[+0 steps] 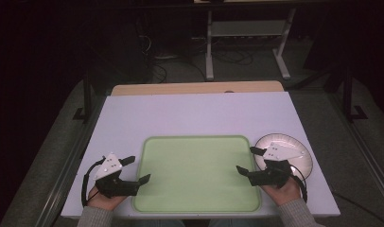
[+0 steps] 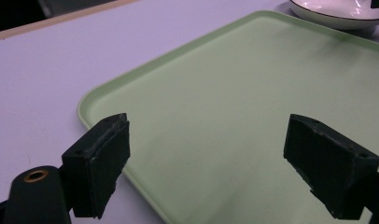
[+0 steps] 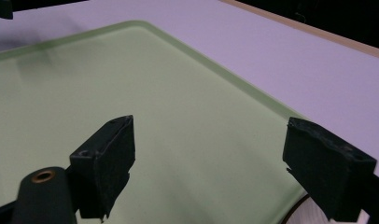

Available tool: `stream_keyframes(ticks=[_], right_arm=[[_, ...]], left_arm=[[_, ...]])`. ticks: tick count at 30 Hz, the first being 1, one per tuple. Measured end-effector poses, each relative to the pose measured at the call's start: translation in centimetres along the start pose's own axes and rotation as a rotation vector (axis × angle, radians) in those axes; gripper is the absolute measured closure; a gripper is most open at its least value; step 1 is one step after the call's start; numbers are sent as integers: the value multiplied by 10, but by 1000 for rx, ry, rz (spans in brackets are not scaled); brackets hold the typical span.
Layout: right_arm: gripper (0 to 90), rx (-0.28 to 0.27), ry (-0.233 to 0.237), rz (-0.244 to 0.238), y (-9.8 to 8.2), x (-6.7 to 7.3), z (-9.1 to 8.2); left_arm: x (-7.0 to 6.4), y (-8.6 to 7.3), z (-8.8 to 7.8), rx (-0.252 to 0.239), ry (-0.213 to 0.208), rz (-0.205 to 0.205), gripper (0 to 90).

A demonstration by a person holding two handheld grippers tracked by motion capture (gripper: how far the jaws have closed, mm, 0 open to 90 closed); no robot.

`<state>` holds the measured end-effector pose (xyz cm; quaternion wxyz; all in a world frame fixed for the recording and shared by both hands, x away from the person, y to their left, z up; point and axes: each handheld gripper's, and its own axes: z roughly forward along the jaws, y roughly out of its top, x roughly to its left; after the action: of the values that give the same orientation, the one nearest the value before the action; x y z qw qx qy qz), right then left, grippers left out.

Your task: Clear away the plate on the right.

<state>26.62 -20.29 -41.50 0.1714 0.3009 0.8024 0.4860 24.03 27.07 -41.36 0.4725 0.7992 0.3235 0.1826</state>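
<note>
Though unlabelled, green tray (image 1: 197, 175) lies between open tools.

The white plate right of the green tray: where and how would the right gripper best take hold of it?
Probably by the rim: the plate is shallow and lies flat on the table, so only its raised edge gives the jaws a bite. The right gripper hovers open over the plate's near-left side by the tray; coming down there, one jaw inside the rim and one outside, looks simplest.
</note>
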Motion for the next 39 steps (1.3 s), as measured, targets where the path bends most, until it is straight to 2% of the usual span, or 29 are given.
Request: stream_keyframes(ticks=[19,29,39], right_arm=[[165,-28,8,4,2,0,-9],[165,-21,16,3,2,1,-12],[165,-32,19,10,-1,1,-26]], left_arm=[[0,0,0,-1,0,2,142],[0,0,-1,-3,-2,1,142],[1,0,-2,-9,-3,-3,142]])
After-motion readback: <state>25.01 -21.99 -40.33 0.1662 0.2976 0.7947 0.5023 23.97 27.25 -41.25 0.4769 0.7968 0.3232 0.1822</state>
